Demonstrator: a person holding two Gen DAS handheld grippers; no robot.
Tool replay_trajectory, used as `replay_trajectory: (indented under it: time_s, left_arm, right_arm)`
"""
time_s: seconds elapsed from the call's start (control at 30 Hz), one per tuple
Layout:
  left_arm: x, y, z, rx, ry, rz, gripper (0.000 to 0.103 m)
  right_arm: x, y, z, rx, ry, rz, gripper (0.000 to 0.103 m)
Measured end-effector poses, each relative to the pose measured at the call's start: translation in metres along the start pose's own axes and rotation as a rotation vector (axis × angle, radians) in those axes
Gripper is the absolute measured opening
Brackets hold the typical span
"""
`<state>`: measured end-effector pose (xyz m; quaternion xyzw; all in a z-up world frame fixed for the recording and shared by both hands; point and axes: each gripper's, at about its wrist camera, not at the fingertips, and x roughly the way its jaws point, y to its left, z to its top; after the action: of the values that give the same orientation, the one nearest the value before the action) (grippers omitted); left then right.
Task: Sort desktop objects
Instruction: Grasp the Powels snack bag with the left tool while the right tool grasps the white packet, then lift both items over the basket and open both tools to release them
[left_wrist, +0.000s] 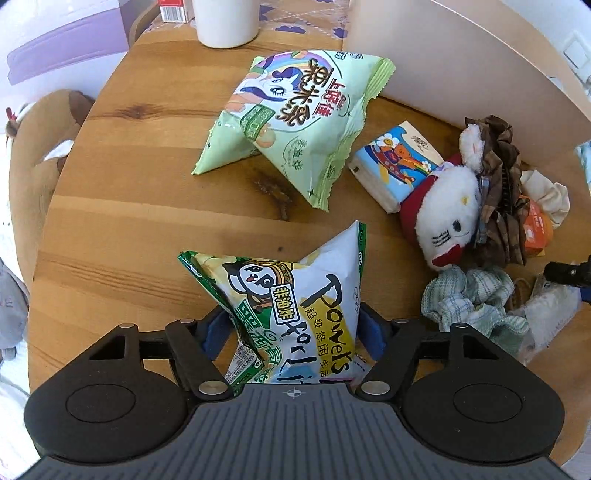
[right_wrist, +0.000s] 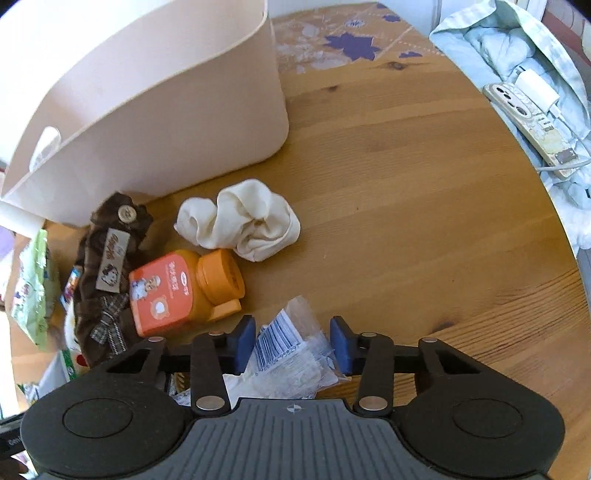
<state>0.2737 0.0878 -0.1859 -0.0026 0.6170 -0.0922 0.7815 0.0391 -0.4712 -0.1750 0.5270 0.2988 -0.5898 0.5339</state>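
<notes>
1. Left gripper (left_wrist: 293, 332): blue pads pressed against both sides of a white-and-green panda snack bag (left_wrist: 295, 306), jaws narrowed onto it, bag standing up with its sealed top corner pointing away from the camera.
2. Just beyond that bag, on the round wooden table (left_wrist: 129, 206): a pale green unicorn snack bag (left_wrist: 295, 122), lying puffed and apart from the held one.
3. Right of the green bag: a small tissue pack (left_wrist: 397, 166) printed with a bear and rainbow, touching a white plush cat (left_wrist: 443, 210) in a red outfit.
4. Against the plush: a brown plaid scrunchie (left_wrist: 498, 184); below it, a crumpled green-and-white checked cloth (left_wrist: 469, 299).
5. Behind all of these: a beige storage bin (left_wrist: 461, 74), with a white cup (left_wrist: 227, 22) at the far edge of the table.
6. Right gripper (right_wrist: 292, 341): jaws wide apart, straddling a crinkled clear plastic packet (right_wrist: 288, 354) with a barcode; pads not visibly touching it, nothing clamped.
7. Just left of that packet: an orange bottle (right_wrist: 177, 291) lying on its side, flip cap open, resting against the brown plaid scrunchie (right_wrist: 107, 273) with its button and label.
8. Beyond the bottle: a cream scrunchie (right_wrist: 240, 221), apart from the bin wall (right_wrist: 166, 110).
9. Far right, off the table: a power strip (right_wrist: 532, 118) with a white plug, lying on pale blue bedding (right_wrist: 498, 44).
</notes>
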Motion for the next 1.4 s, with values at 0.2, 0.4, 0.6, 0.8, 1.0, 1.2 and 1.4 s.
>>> replay_trajectory:
  time_s: [0.2, 0.4, 0.6, 0.8, 1.0, 1.2, 1.4]
  left_arm:
    - [-0.003, -0.003, -0.004, -0.001, 0.006, -0.014, 0.071]
    - [-0.006, -0.009, -0.003, 0.006, -0.002, -0.018, 0.071]
    - [-0.01, -0.014, 0.002, 0.009, -0.014, -0.023, 0.07]
    - [-0.012, -0.017, 0.004, 0.01, -0.012, -0.028, 0.07]
    - [-0.01, -0.02, 0.009, 0.003, -0.004, -0.028, 0.07]
    - [-0.009, -0.024, 0.015, 0.0, 0.002, -0.034, 0.07]
    - [-0.02, -0.033, 0.026, 0.019, -0.035, -0.036, 0.07]
  right_arm:
    - [-0.013, -0.012, 0.003, 0.024, -0.055, 0.043, 0.035]
    - [-0.022, -0.015, 0.011, 0.0, -0.122, 0.057, 0.033]
    - [-0.033, -0.01, 0.011, -0.035, -0.182, 0.073, 0.026]
    - [-0.032, -0.01, 0.011, -0.018, -0.163, 0.092, 0.01]
    - [-0.03, -0.022, 0.01, 0.062, -0.14, 0.137, 0.007]
    - [-0.045, -0.027, 0.013, 0.134, -0.14, 0.22, 0.006]
    - [-0.073, -0.013, 0.023, 0.061, -0.195, 0.244, 0.005]
